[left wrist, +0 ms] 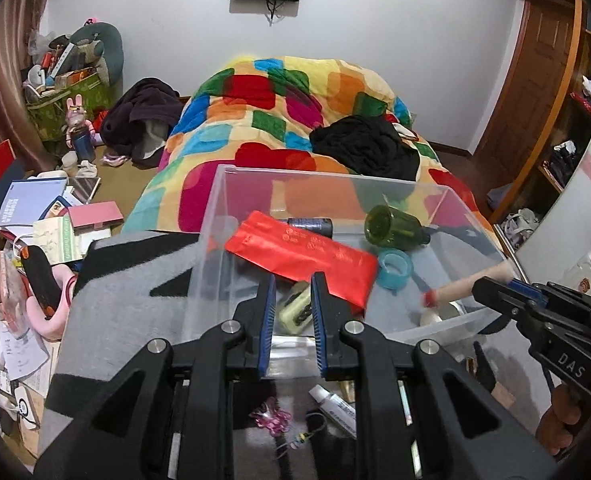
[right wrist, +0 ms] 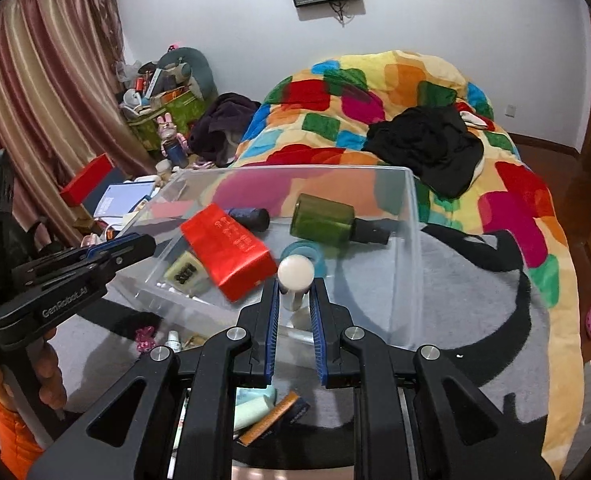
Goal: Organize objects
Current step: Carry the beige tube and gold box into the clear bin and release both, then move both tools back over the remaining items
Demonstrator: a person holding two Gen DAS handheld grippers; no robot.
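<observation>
Both grippers over clear bin (right wrist: 411, 240): right gripper (right wrist: 294, 300) pinches cream tube (right wrist: 295, 270), left gripper (left wrist: 293, 300) pressed together, holding nothing

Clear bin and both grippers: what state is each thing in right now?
Clear bin: open, no lid, partly filled.
Green bottle: on its side inside the bin.
Red packet: lying flat in the bin.
Left gripper: shut, nothing visibly held.
Right gripper: shut on the cream tube, at the bin.

A bed (right wrist: 551, 248) carries a grey-and-black blanket (right wrist: 475, 300), with a clear plastic bin (right wrist: 409, 240) resting on it. Behind the bin a patchwork quilt (right wrist: 395, 84) is heaped, black clothing (right wrist: 427, 144) lying on the quilt.
</observation>
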